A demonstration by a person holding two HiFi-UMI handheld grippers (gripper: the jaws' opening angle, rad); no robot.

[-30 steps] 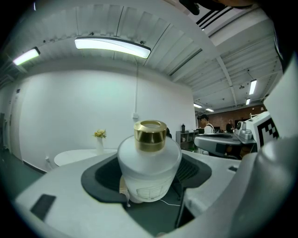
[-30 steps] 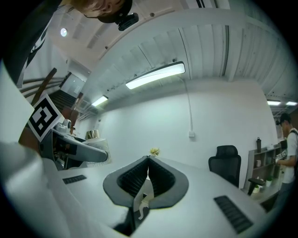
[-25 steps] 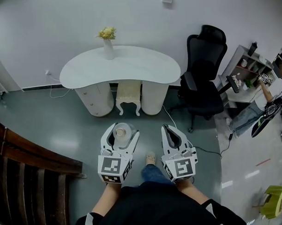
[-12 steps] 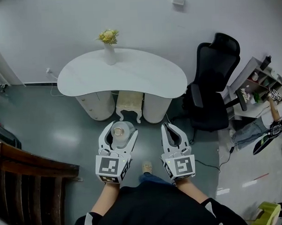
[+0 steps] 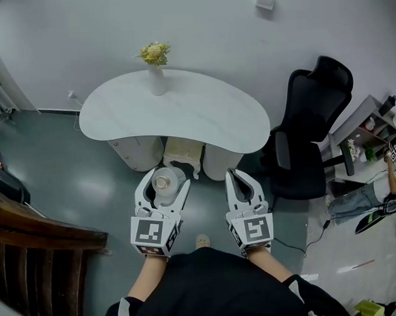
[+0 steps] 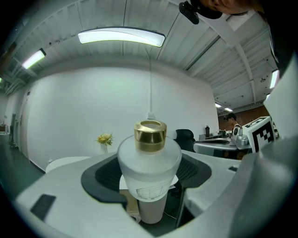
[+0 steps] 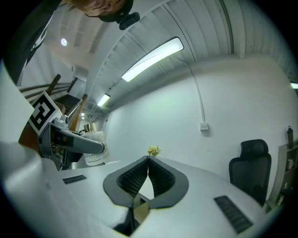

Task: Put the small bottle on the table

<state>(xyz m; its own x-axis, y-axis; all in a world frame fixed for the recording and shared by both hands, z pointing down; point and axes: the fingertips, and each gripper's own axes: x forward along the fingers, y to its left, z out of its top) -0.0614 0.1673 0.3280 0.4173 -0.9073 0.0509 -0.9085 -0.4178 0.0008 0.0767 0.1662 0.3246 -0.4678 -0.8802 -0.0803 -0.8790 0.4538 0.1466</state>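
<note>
A small frosted bottle (image 5: 163, 186) with a gold cap (image 6: 150, 135) stands upright between the jaws of my left gripper (image 5: 162, 182), which is shut on its body. In the left gripper view the bottle (image 6: 149, 174) fills the middle, clamped by the dark pads on both sides. My right gripper (image 5: 242, 179) is level beside it, shut with nothing held; its pads meet at the tips (image 7: 148, 160). Ahead lies the white kidney-shaped table (image 5: 203, 115), a short way beyond both grippers.
A white vase with yellow flowers (image 5: 156, 70) stands at the table's back edge. A cream stool (image 5: 183, 151) is tucked under the table. A black office chair (image 5: 308, 129) stands to the right. A dark wooden railing (image 5: 39, 257) is at the left.
Both grippers, the bottle with the left one, have moved forward towards the table, which now lies closer. The jaws have not changed.
</note>
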